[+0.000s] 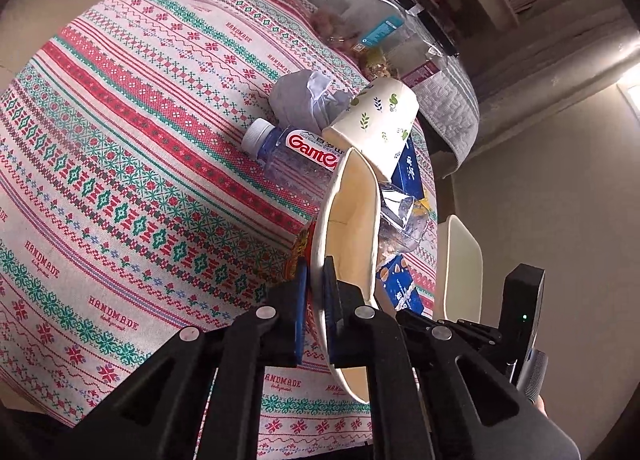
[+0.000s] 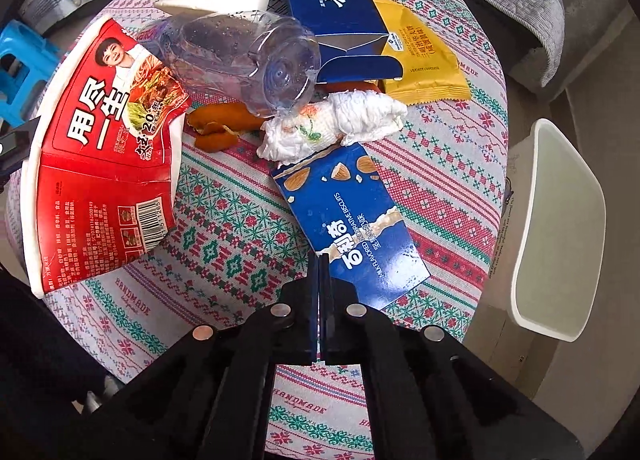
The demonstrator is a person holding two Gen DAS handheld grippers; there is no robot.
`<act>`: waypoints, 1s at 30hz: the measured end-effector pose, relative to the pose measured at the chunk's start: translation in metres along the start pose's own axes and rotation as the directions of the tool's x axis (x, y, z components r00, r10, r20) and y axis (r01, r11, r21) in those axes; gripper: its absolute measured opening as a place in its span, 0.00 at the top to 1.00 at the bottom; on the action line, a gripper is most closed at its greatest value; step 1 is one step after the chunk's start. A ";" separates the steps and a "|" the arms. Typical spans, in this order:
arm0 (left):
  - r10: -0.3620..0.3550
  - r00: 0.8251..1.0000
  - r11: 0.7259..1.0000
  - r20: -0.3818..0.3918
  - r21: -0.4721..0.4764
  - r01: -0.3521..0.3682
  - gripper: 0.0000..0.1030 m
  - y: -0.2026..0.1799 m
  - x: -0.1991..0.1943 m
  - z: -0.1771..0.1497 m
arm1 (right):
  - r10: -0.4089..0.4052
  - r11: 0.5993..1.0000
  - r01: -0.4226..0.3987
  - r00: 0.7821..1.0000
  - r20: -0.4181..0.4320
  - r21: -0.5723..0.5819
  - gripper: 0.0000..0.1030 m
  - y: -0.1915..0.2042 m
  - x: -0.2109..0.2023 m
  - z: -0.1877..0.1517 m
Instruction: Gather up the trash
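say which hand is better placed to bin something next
Left, probably: the left tongs pinch the noodle bowl rim, white bin nearby; right tongs shut at the biscuit box edge, grip unclear.

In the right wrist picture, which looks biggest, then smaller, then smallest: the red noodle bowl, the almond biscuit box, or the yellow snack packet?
1. red noodle bowl, though it sits near the camera
2. almond biscuit box
3. yellow snack packet, farther off, so perhaps bigger than it looks

Right gripper (image 2: 320,264) clamped on the blue biscuit box (image 2: 352,215) corner — tissue wad (image 2: 336,123) and noodle bowl (image 2: 104,163) beyond
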State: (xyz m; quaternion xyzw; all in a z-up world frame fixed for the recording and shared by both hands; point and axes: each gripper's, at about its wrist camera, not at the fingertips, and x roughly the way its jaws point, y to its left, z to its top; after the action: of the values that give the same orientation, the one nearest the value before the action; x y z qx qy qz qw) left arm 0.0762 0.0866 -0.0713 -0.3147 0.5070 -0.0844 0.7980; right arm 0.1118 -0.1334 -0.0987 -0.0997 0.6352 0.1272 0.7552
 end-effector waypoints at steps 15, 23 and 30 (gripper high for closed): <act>0.027 0.999 0.994 0.045 0.107 -0.032 0.94 -0.024 -0.006 -0.007 | -0.043 0.998 0.046 0.998 0.053 -0.045 0.07 -0.015 0.007 0.010; 0.000 0.999 0.991 0.049 0.133 -0.007 0.94 -0.029 -0.013 -0.008 | -0.007 0.999 0.006 0.999 -0.033 -0.035 0.47 -0.021 0.036 0.013; -0.035 0.997 0.986 0.066 0.163 0.024 0.94 -0.039 -0.026 -0.011 | 0.021 1.000 -0.021 0.999 0.024 -0.013 0.49 -0.013 0.008 -0.001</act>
State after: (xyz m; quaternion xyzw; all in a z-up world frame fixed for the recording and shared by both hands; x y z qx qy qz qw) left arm 0.0618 0.0636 -0.0319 -0.2587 0.4661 -0.1263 0.8366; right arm 0.1159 -0.1452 -0.1069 -0.0965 0.6262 0.1405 0.7608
